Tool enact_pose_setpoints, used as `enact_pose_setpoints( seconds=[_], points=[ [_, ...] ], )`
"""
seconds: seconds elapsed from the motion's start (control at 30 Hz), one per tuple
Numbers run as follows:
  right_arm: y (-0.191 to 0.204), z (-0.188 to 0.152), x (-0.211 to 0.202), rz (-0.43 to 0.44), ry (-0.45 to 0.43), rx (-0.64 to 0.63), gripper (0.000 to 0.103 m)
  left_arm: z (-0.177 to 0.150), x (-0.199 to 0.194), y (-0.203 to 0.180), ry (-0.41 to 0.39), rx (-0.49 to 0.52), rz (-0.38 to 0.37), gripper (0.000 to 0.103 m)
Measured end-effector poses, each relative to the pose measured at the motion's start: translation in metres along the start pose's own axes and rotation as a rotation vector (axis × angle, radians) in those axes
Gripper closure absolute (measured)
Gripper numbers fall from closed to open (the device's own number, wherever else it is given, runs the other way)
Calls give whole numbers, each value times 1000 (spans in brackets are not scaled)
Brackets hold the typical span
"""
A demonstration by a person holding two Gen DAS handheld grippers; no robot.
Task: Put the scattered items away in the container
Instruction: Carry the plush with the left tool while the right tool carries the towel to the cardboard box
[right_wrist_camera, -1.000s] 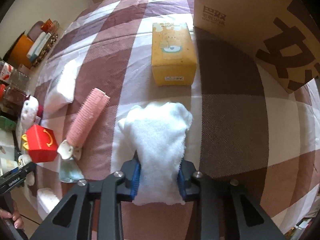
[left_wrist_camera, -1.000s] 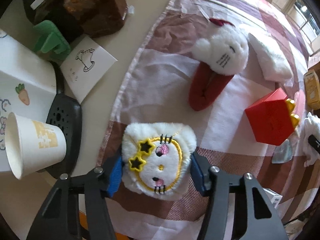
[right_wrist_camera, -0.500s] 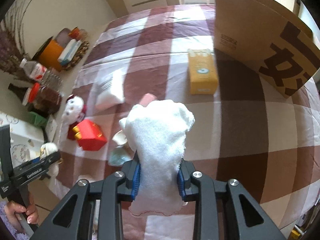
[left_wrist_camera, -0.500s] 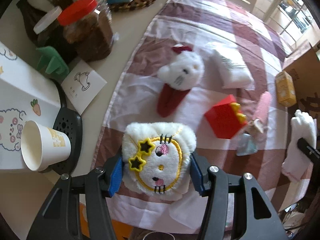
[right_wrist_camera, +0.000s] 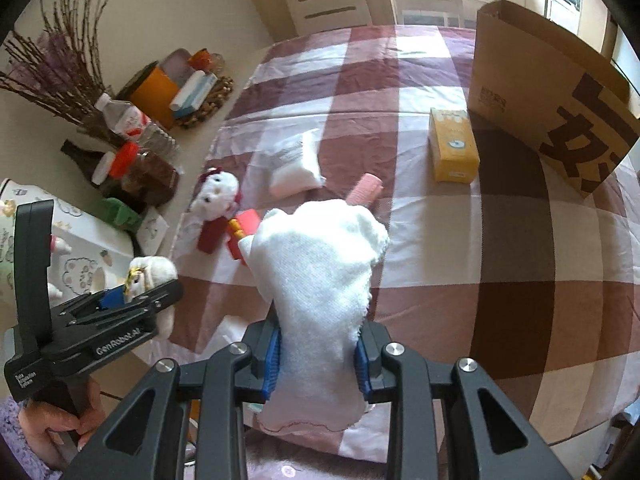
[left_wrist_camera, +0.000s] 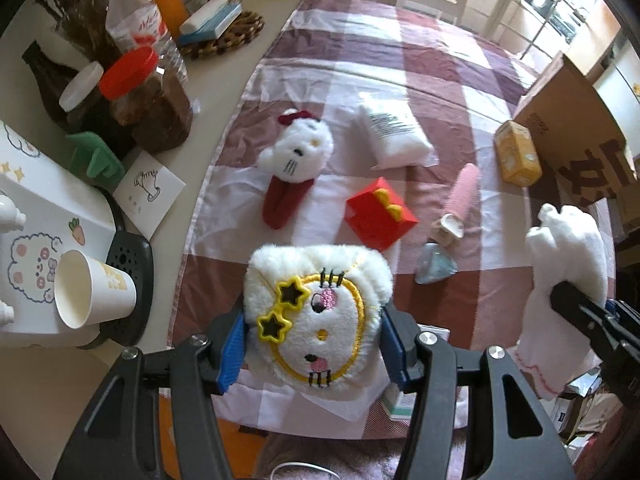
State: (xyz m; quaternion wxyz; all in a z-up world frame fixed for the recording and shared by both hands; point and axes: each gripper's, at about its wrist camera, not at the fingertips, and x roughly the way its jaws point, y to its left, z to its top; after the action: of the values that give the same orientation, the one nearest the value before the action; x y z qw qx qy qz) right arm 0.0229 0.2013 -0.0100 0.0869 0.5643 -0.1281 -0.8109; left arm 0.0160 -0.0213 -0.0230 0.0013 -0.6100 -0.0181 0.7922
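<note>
My left gripper (left_wrist_camera: pixel 312 354) is shut on a white plush face with yellow star glasses (left_wrist_camera: pixel 320 308) and holds it above the table's near edge. My right gripper (right_wrist_camera: pixel 318 360) is shut on a white fluffy cloth (right_wrist_camera: pixel 320 276), also lifted; the cloth also shows in the left wrist view (left_wrist_camera: pixel 568 248). The cardboard box (right_wrist_camera: pixel 552 92) stands at the far right. On the checked cloth lie a white cat plush with a red body (left_wrist_camera: pixel 294 160), a red box (left_wrist_camera: pixel 380 216), a pink roll (left_wrist_camera: pixel 464 188), a white packet (left_wrist_camera: pixel 396 136) and a yellow carton (right_wrist_camera: pixel 452 146).
A paper cup (left_wrist_camera: pixel 90 290), jars (left_wrist_camera: pixel 148 100), a water bottle (left_wrist_camera: pixel 140 28) and a green clip (left_wrist_camera: pixel 94 156) crowd the left side of the table. A small bluish item (left_wrist_camera: pixel 436 266) lies by the pink roll. Chairs stand beyond the table.
Both grippers have risen and pulled back from the table with their plush and cloth held. More of the table and the cardboard box has come into view.
</note>
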Motion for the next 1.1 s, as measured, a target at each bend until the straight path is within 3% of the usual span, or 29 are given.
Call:
enact_pose_setpoints(
  seconds=[0.47,1.1],
  points=[
    [13,-8,-46,-48,-96,-6,73,1,-44,-33,-83,87,-22,45],
    [-31,-32,-79,-98,-155,123,73,0,-55,-111,-103,271,-81,45]
  ],
)
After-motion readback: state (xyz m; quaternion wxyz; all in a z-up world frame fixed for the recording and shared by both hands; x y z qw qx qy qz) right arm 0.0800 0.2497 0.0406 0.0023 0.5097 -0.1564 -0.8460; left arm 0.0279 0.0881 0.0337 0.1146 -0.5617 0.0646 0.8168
